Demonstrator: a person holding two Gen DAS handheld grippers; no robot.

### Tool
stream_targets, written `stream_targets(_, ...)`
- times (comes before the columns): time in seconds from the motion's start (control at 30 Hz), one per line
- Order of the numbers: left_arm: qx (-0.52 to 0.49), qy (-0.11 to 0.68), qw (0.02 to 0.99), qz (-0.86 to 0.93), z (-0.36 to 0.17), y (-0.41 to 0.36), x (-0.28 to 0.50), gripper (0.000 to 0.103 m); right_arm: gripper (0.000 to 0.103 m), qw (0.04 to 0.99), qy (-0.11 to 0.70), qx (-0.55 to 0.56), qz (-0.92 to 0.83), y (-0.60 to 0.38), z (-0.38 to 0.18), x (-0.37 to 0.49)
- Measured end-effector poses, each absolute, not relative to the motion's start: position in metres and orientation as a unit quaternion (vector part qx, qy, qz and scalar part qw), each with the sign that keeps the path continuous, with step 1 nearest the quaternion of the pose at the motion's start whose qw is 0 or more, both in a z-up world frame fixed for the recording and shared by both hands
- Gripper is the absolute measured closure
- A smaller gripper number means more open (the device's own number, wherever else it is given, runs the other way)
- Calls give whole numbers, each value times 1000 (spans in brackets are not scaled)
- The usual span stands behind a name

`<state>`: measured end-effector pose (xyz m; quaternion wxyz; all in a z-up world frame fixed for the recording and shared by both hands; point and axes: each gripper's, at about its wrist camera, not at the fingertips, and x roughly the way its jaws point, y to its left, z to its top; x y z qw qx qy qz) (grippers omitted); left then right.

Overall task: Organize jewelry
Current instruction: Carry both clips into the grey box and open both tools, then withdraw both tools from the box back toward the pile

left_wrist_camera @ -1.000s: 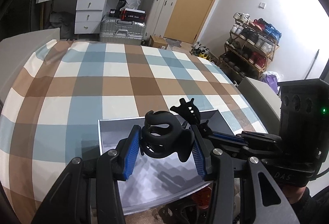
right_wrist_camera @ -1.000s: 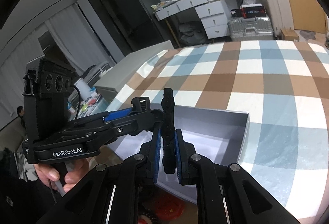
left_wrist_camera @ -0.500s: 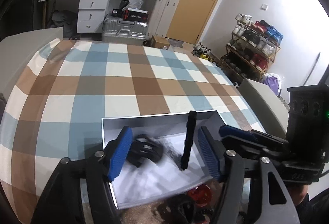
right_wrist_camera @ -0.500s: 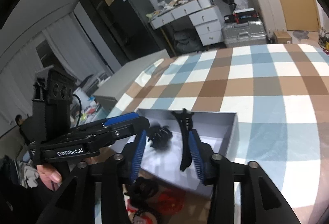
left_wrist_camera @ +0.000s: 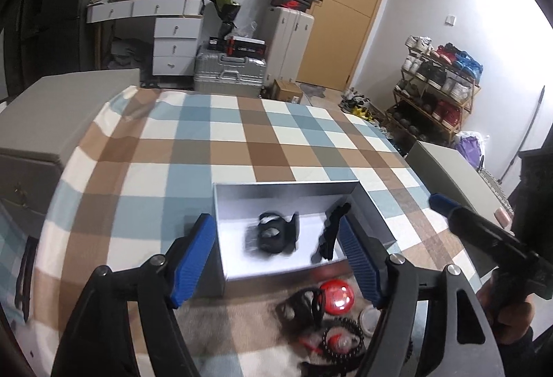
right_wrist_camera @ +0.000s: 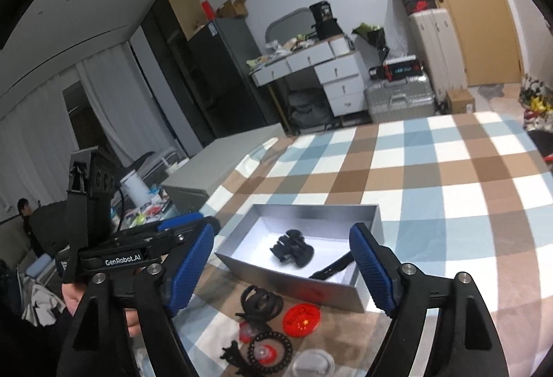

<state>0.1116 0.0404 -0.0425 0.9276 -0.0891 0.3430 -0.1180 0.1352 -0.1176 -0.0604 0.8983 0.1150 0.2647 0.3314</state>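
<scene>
Now hovering over the checked cloth (left_wrist_camera: 214, 148): left gripper (left_wrist_camera: 276, 256), jaws apart and widening, nothing pinched between the blue pads (left_wrist_camera: 193, 259). Same for the right gripper (right_wrist_camera: 281, 266), spreading, empty. Inside the grey box (right_wrist_camera: 297, 209): a black claw clip (right_wrist_camera: 293, 249) near the middle, a long black clip (right_wrist_camera: 331, 268) by the right wall (both a little blurred). Just outside the near wall: a red badge (right_wrist_camera: 301, 314), a black bead bracelet (right_wrist_camera: 271, 351), another black clip (right_wrist_camera: 259, 302).
</scene>
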Motion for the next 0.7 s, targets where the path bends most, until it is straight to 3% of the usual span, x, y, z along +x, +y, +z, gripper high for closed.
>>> stream_targets(0.13,-96,334,932,-106,-43,41,100,25,10,912,250,102,310,-122,-56,114)
stream_targets(0.27,-87,331,934,-105,-47,36,89,24,0,921,241,89,294,-126,-56,94)
stream_targets(0.7,-61,338,934,-94,-66,28,45,18,0,930,268,39,249,-126,-82,44)
